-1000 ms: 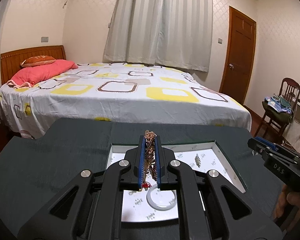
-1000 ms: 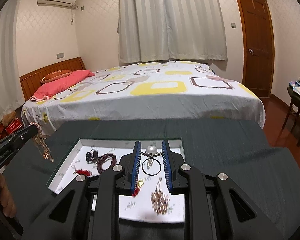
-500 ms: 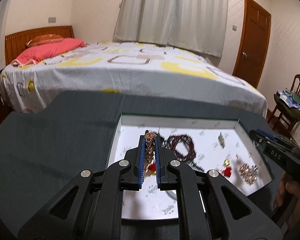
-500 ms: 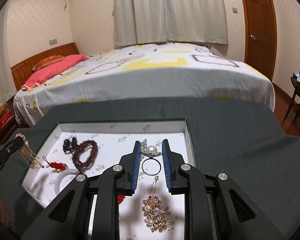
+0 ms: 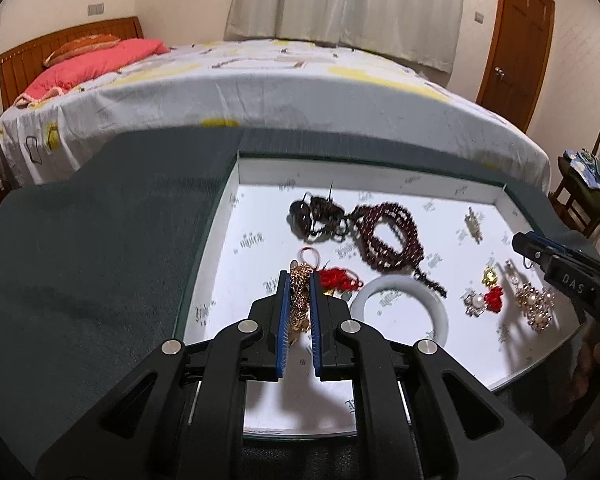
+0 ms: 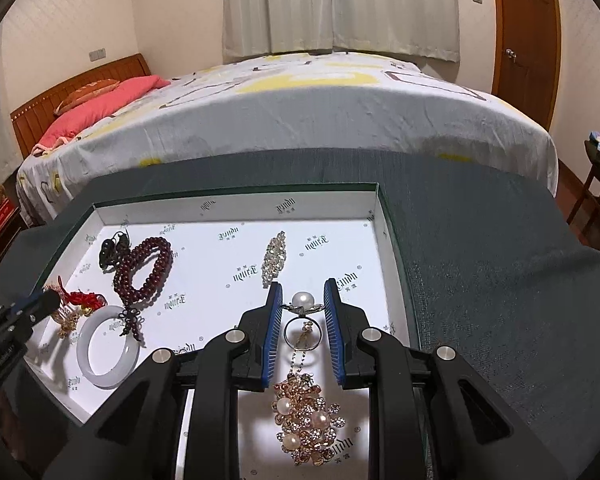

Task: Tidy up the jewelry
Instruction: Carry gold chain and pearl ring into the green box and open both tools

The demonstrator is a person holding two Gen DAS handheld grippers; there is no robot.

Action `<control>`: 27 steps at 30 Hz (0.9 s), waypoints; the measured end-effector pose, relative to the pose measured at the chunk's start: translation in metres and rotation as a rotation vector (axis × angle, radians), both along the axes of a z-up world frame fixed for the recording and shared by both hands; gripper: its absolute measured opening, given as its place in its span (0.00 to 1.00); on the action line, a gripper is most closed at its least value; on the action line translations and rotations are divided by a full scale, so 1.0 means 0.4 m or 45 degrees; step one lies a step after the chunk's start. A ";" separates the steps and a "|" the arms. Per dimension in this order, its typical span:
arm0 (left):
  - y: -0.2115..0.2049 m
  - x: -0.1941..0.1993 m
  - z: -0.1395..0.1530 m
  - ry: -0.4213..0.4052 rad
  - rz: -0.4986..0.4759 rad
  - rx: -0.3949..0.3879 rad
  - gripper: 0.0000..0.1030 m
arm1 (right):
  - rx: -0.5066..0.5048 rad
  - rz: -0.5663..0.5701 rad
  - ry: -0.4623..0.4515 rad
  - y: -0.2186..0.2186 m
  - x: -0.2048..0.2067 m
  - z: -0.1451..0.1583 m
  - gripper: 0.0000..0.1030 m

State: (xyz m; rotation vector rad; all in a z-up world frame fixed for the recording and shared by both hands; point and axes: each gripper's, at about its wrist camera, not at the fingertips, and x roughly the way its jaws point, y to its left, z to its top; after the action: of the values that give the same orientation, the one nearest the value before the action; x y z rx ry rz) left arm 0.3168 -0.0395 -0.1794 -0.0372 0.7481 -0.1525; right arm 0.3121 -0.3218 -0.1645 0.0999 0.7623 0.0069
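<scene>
A shallow white-lined tray (image 5: 260, 176) (image 6: 236, 204) lies on the dark table cloth and holds jewelry. My left gripper (image 5: 299, 276) is shut on a gold chain piece (image 5: 299, 296), low over the tray's left part. My right gripper (image 6: 300, 288) is shut on a pearl ring (image 6: 302, 307), held above the tray's right part. In the tray lie a dark red bead bracelet (image 5: 392, 236) (image 6: 144, 268), a white bangle (image 5: 400, 312) (image 6: 108, 352), a red tassel charm (image 5: 340, 278) (image 6: 86, 298), a crystal brooch (image 6: 274, 258) and a rose-gold pearl cluster (image 6: 304, 424).
A dark pendant (image 5: 308, 216) lies at the tray's back left. A bed (image 5: 260, 80) stands just beyond the table. A wooden door (image 5: 516, 40) and a chair with clothes (image 5: 584, 184) are at the right. A hand (image 5: 596, 360) holds the right gripper.
Both grippers have come down and tilted toward the tray, which now fills much more of each view. Their holds on the gold chain piece and the pearl ring are unchanged.
</scene>
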 end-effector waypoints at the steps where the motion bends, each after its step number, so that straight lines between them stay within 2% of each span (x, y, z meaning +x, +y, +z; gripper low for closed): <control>1: 0.001 0.002 -0.003 0.010 0.000 -0.008 0.09 | -0.001 0.001 0.004 0.000 0.001 -0.001 0.22; 10: -0.007 0.027 -0.028 0.107 -0.005 0.014 0.09 | -0.001 0.003 0.056 0.001 0.016 -0.014 0.22; 19: -0.011 0.033 -0.031 0.122 -0.007 0.031 0.09 | 0.003 0.027 0.097 0.009 0.027 -0.026 0.22; 24: -0.013 0.038 -0.033 0.134 -0.007 0.032 0.16 | 0.004 0.033 0.101 0.012 0.027 -0.025 0.24; 25: -0.013 0.038 -0.033 0.131 -0.010 0.032 0.23 | 0.013 0.043 0.099 0.014 0.026 -0.024 0.28; 27: -0.018 0.036 -0.032 0.129 -0.019 0.043 0.28 | 0.014 0.058 0.094 0.019 0.025 -0.021 0.35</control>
State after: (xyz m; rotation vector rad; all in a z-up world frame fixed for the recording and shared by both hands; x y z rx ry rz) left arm 0.3312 -0.0468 -0.1922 -0.0075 0.8517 -0.1533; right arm 0.3220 -0.3143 -0.1727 0.0935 0.8382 0.0508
